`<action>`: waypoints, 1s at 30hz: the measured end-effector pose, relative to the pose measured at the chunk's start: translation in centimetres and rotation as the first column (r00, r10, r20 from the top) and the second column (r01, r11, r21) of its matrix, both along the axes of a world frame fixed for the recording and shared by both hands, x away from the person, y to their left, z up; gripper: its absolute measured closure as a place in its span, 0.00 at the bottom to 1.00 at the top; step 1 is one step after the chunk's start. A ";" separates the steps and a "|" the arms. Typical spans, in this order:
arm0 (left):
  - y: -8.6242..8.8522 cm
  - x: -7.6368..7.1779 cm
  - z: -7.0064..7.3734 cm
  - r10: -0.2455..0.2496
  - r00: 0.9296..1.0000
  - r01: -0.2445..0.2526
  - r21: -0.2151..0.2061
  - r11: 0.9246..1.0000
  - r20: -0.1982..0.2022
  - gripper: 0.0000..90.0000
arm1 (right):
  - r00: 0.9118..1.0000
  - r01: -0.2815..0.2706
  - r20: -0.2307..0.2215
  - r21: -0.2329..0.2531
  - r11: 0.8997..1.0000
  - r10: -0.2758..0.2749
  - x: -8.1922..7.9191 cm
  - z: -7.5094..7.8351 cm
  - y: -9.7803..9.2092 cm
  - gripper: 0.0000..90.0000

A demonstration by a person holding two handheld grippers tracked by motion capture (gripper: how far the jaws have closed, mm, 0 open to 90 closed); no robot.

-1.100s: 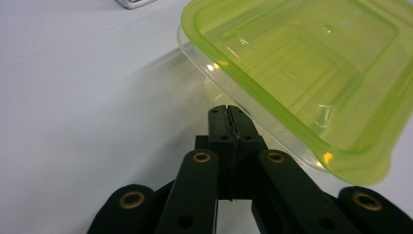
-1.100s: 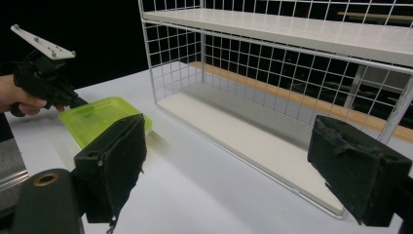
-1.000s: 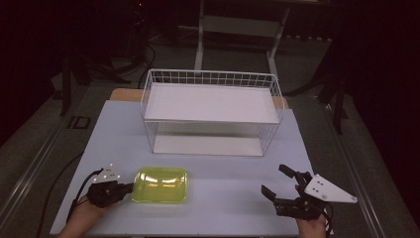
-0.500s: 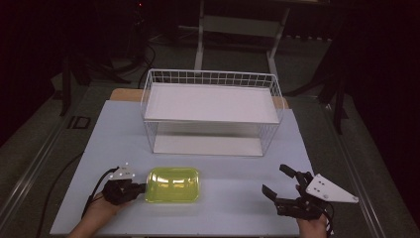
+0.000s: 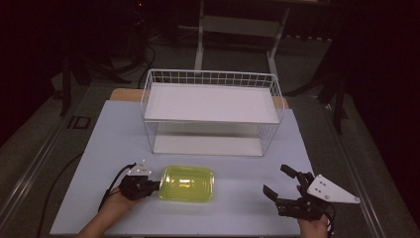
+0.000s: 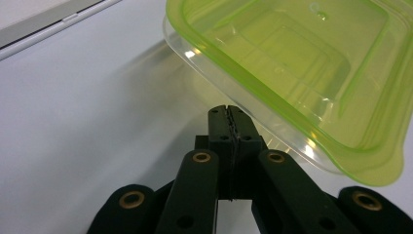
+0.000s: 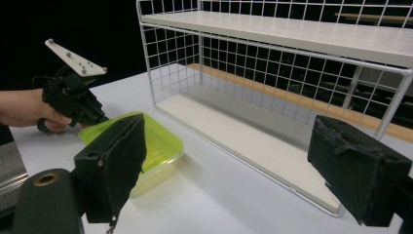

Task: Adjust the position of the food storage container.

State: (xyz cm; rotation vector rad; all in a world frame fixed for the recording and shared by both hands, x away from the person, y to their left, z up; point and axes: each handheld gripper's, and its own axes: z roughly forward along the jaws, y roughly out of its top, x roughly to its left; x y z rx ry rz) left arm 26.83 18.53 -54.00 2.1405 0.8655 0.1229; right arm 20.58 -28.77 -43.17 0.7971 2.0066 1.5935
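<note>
Green container (image 5: 187, 183) lay just right of my left gripper (image 5: 148, 185), long axis left-right; jaws clenched, empty, at its left rim. Right gripper (image 5: 281, 185) well apart, jaws released.

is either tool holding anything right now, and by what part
The left tool is shut, pinching the green container by its near rim edge. The right tool is open and holds nothing.

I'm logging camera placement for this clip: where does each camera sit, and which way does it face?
High view: above the person's side, looking forward and down at the table and wire rack; both hands enter from the bottom.
Left gripper view: on the left gripper, jaws closed, facing the green container.
Right gripper view: on the right gripper, jaws apart, facing the rack.
All three share the container.
</note>
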 end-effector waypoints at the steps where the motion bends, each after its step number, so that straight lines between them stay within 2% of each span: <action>1: 0.2 -0.1 0.2 0.004 1.000 -0.004 -0.001 1.000 0.005 1.00 | 1.000 0.002 0.000 0.001 1.000 -0.002 0.0 0.0 0.0 0.16; 3: 1.0 -0.5 0.6 0.014 1.000 -0.014 -0.009 1.000 0.015 1.00 | 1.000 0.002 0.001 -0.001 1.000 -0.002 0.0 0.0 -0.1 0.16; 7: 2.9 -1.5 1.7 0.047 0.998 -0.045 -0.060 0.997 0.037 1.00 | 1.000 0.004 0.001 -0.001 1.000 -0.004 0.0 0.0 -0.1 0.16; 10: 3.4 -2.2 2.1 0.050 0.997 -0.046 -0.071 0.996 0.052 1.00 | 1.000 0.001 -0.004 0.001 1.000 -0.001 0.0 0.0 0.1 0.16; 14: 3.0 -2.3 2.1 0.029 0.998 -0.025 -0.076 0.997 0.055 1.00 | 1.000 -0.006 -0.004 -0.007 1.000 0.006 0.1 0.0 0.4 0.16; 22: 2.0 -1.7 1.8 0.009 0.999 -0.005 -0.089 0.996 0.046 1.00 | 1.000 0.001 -0.008 -0.004 1.000 -0.001 0.1 -0.1 0.1 0.16; 30: 0.8 -1.3 2.0 -0.006 0.999 0.010 -0.067 0.998 0.054 1.00 | 1.000 -0.003 -0.008 -0.007 1.000 0.003 0.0 -0.2 0.2 0.16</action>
